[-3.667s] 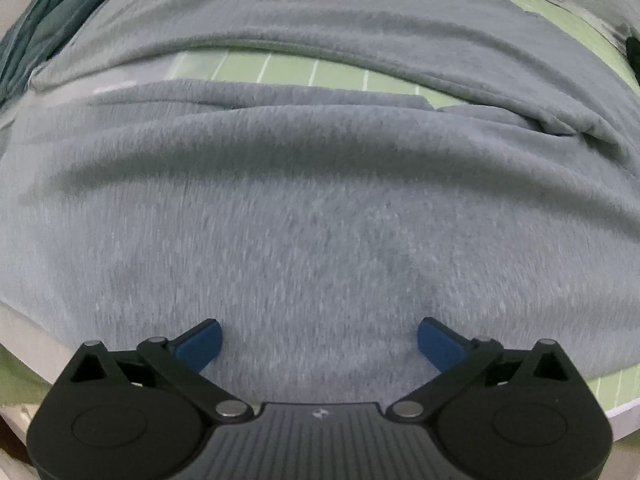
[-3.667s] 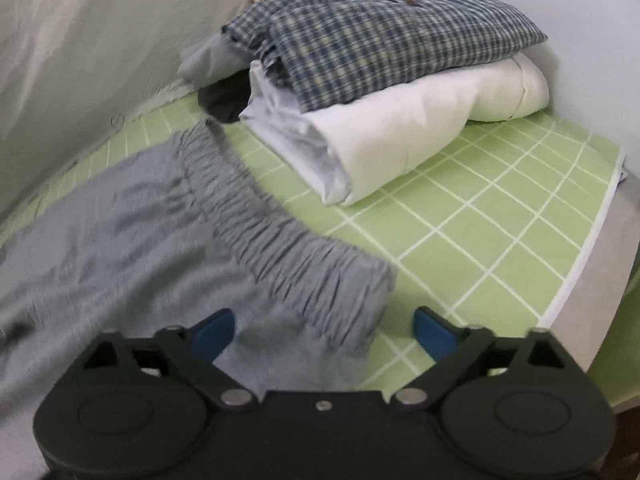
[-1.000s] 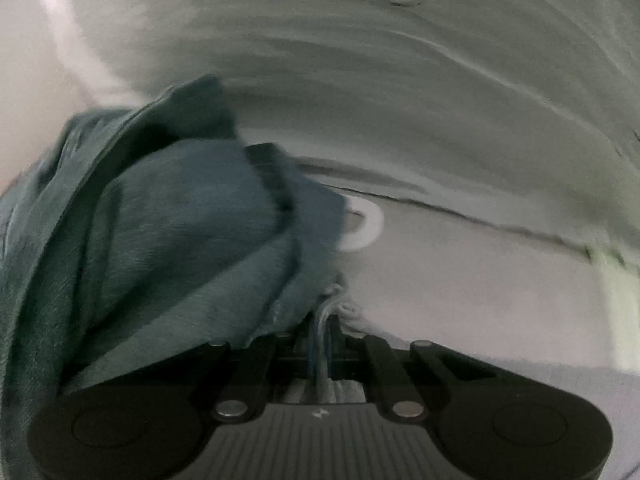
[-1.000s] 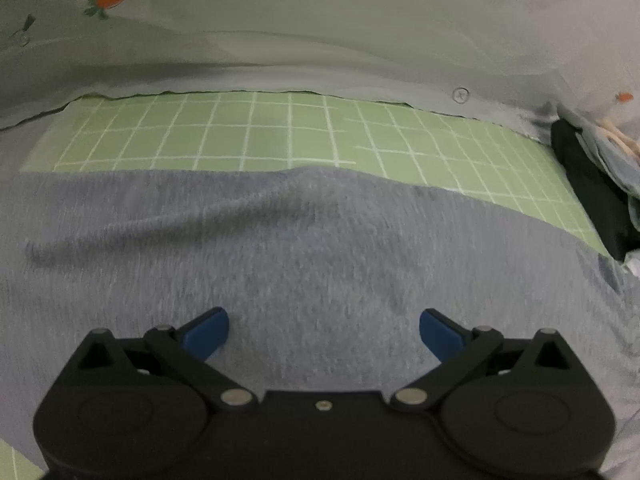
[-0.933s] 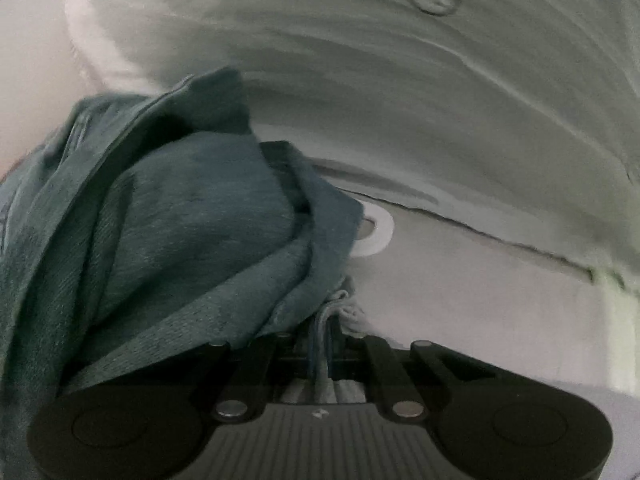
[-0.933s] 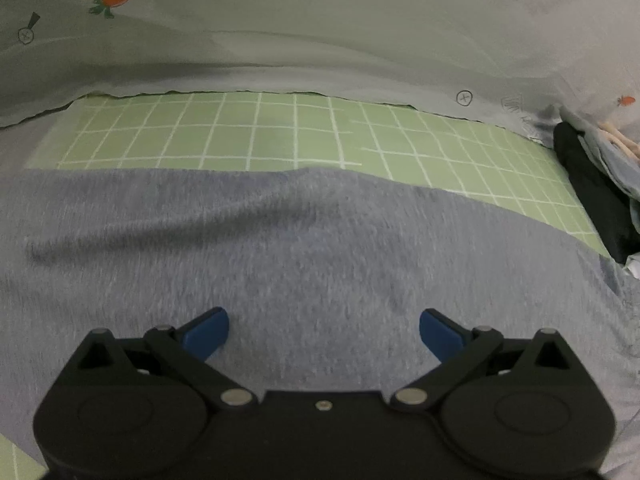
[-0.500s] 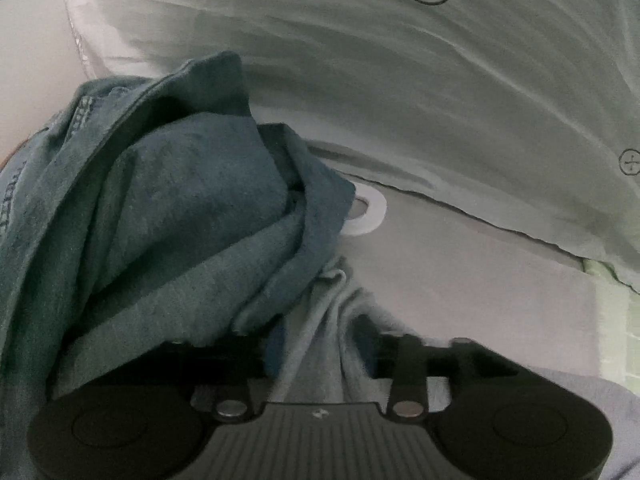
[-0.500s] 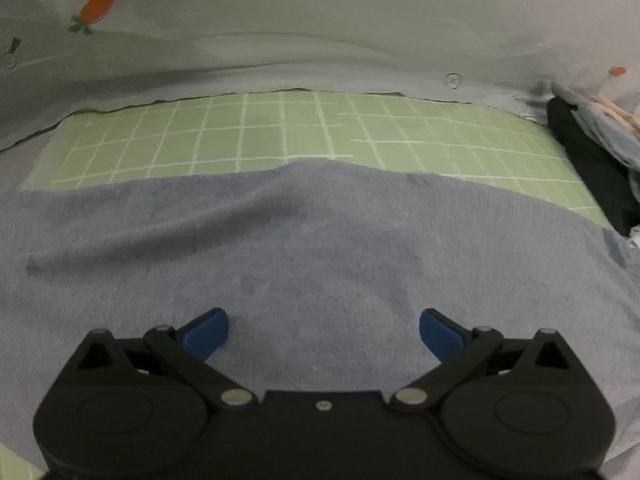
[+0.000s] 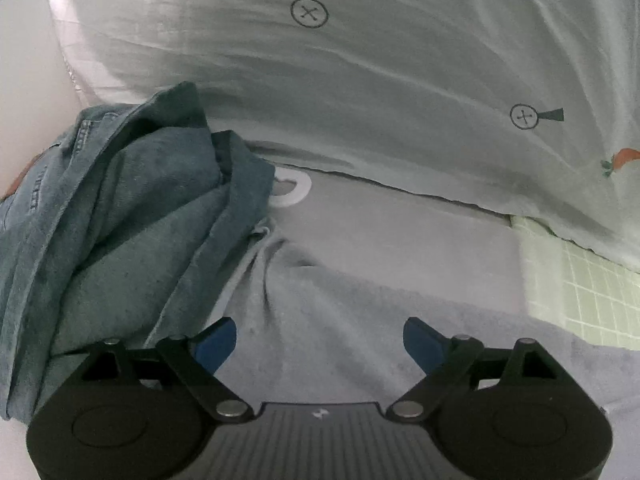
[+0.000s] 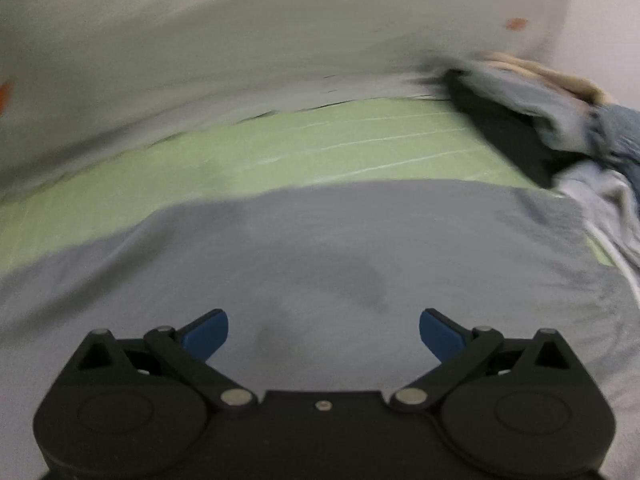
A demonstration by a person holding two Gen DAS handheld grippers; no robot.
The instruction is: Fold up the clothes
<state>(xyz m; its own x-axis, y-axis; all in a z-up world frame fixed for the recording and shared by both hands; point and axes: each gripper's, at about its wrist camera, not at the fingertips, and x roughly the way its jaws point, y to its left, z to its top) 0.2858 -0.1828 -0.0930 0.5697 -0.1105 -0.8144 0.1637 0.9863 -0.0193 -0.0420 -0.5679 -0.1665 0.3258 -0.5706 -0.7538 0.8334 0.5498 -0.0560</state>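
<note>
1. We are seeing the left tool (image 9: 320, 344) spread wide and released, with nothing between its blue fingers. Half a second ago it was partly shut around a bunched grey corner, and a second ago it was clenched on it.
2. That corner of the grey garment (image 9: 340, 312) is now lying puckered on the desk, at its left end, touching the heap of teal denim (image 9: 120, 220) just beside it.
3. We are reading this as a let-go: the grey cloth is being set down after a pull or a fold. Whether a fold line is formed, we cannot tell from here.
4. The right tool (image 10: 324, 332) is also gaping and holding nothing, as in the earlier frames. Its view is now blurred and has swung toward the pile of other clothes (image 10: 560, 120) at the desk's right end.
5. The grey garment (image 10: 320, 260) is lying spread across the green grid mat (image 10: 280, 152), reaching near that pile.
6. With both tools free, we are judging that the garment is resting on its own between grasps.
</note>
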